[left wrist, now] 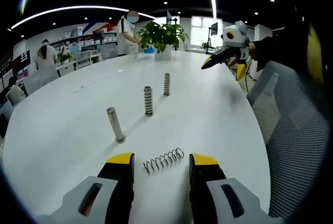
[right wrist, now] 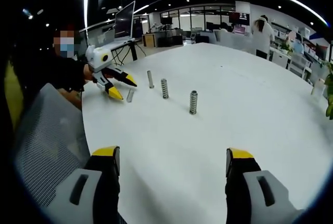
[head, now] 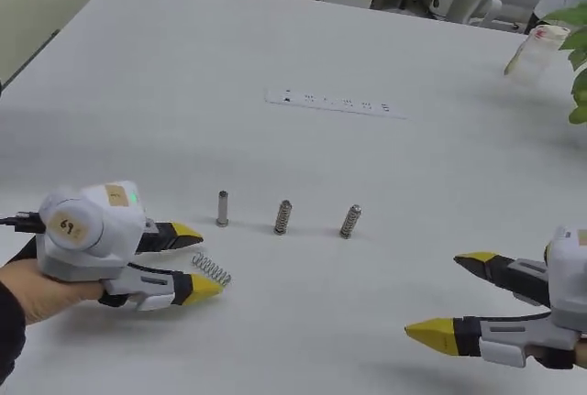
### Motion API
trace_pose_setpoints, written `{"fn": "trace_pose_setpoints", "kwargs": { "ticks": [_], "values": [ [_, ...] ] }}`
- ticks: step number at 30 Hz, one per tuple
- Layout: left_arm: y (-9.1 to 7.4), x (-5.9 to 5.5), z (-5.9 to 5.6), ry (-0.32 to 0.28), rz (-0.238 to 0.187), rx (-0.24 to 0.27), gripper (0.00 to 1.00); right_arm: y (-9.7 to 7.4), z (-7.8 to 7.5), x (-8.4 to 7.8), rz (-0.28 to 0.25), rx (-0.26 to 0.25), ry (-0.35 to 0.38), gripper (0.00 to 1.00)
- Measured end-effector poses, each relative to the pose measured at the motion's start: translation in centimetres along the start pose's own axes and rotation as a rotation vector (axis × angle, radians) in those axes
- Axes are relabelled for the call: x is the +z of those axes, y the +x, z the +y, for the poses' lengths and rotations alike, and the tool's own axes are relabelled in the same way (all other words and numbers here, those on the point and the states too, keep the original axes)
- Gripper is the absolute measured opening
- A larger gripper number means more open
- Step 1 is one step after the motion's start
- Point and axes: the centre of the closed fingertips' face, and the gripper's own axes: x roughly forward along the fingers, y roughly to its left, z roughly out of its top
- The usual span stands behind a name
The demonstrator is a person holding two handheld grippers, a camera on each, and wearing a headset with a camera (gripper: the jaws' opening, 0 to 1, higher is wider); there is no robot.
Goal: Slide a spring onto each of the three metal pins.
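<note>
Three upright metal pins stand in a row on the white table. The left pin is bare. The middle pin and the right pin each carry a spring. A loose spring lies flat on the table between the yellow tips of my open left gripper. My right gripper hovers open and empty at the front right.
A white power strip lies further back on the table. A glass jar and a green plant stand at the far right. Office chairs and people are beyond the table.
</note>
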Motion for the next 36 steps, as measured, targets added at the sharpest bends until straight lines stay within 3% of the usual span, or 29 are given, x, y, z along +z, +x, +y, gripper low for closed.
{"fn": "trace_pose_setpoints", "kwargs": {
  "ticks": [23,34,36],
  "values": [
    [-0.6,-1.0,-0.8,0.022,0.047,-0.002,0.13,0.2,0.4,0.3,-0.003,0.013,-0.003,0.8],
    [-1.0,-1.1,-0.9,0.008,0.055,0.002,0.12,0.5,0.7,0.6,-0.002,0.022,-0.004,0.79],
    [-1.1,-1.0,-1.0,0.008,0.049,0.002,0.18,0.5,0.8,0.6,0.0,0.024,-0.004,0.78]
  ]
}}
